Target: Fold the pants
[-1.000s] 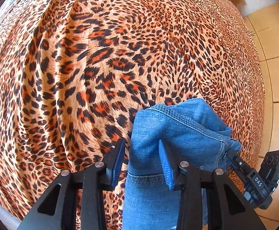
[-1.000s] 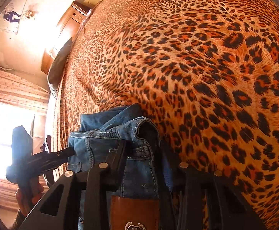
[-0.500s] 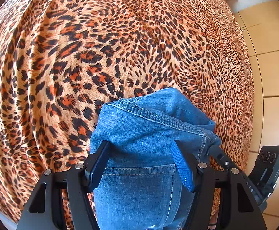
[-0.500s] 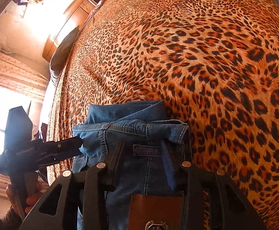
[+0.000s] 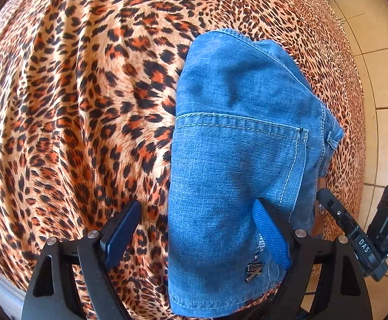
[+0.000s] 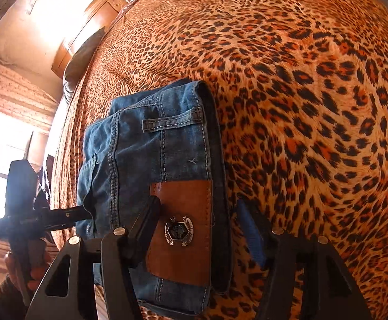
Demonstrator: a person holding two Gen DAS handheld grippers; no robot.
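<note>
between the spread fingers of the left gripper [image 5: 196, 237] lies the near end of the jeans [image 5: 236, 160], a compact folded bundle resting flat on the bed [image 5: 74, 106]; the jaws stand wide apart and pinch nothing, the right pad just touching the denim by the small metal logo [image 5: 253, 270]. the right gripper [image 6: 202, 229] is likewise spread, its fingers either side of the jeans at the brown leather patch [image 6: 183, 229], gripping nothing.

the jeans look like thick denim in several layers: fairly heavy, soft but with enough body to keep a crease, not slippery, not fragile. i judge the best hold to be at the stiffer waistband edge near the belt loop [image 6: 172, 125] and the leather patch, or at the stitched pocket seam [image 5: 236, 118], where the layers can be pinched together without sliding apart.

beyond the jeans the bed spreads out under a leopard-print cover, slightly rippled and soft. right of the jeans in the left view is tiled floor [image 5: 378, 66]; past them in the right view, a wooden headboard [image 6: 92, 24] and a curtained bright window [image 6: 4, 128].
</note>
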